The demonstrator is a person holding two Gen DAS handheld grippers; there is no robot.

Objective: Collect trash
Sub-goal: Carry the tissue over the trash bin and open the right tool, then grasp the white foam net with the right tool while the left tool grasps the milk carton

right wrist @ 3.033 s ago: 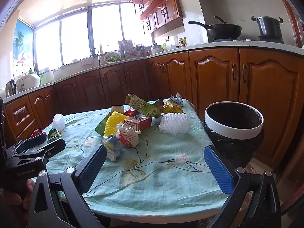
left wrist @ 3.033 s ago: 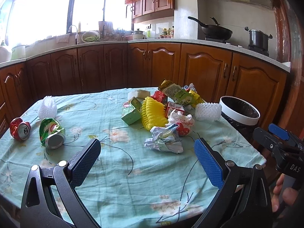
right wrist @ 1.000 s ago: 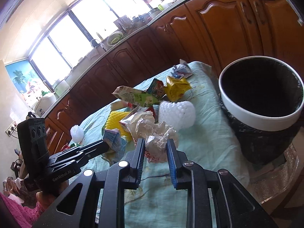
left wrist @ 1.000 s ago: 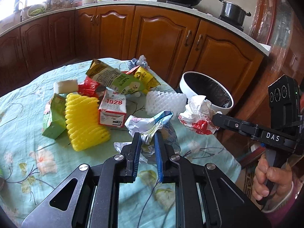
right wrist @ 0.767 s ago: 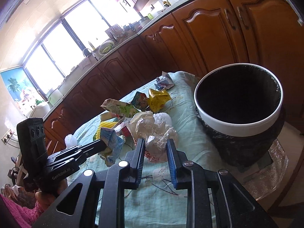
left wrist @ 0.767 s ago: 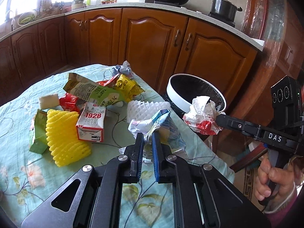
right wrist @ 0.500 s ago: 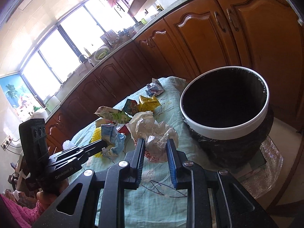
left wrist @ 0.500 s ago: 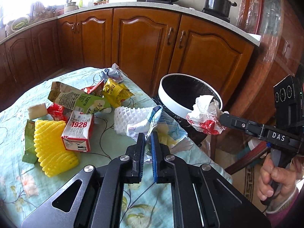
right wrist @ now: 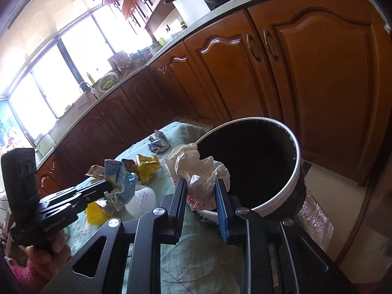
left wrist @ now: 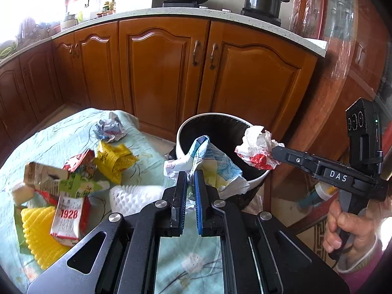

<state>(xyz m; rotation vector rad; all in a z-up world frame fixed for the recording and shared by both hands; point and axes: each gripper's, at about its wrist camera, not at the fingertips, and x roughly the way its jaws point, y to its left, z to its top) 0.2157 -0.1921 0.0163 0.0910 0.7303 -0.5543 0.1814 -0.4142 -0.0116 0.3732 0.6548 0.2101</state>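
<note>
Two grippers, each clamped on crumpled trash at the bin's rim.

The left gripper (left wrist: 189, 180) pinches a blue-and-white wrapper (left wrist: 210, 161) over the near edge of the white-rimmed bin (right wrist: 297, 169); the right gripper (right wrist: 199, 191) squeezes a white-and-red paper wad (right wrist: 198, 169) just above the rim, held level by a hand (left wrist: 348, 227) low on its grip. Beside the bin, the table (left wrist: 61, 137) carries a yellow packet (left wrist: 114, 156), a "1928" carton (left wrist: 69, 218) and white foam netting (left wrist: 134, 197).

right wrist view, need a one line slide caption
Right gripper shut on a crumpled white paper wad beside the white-rimmed black trash bin.
</note>
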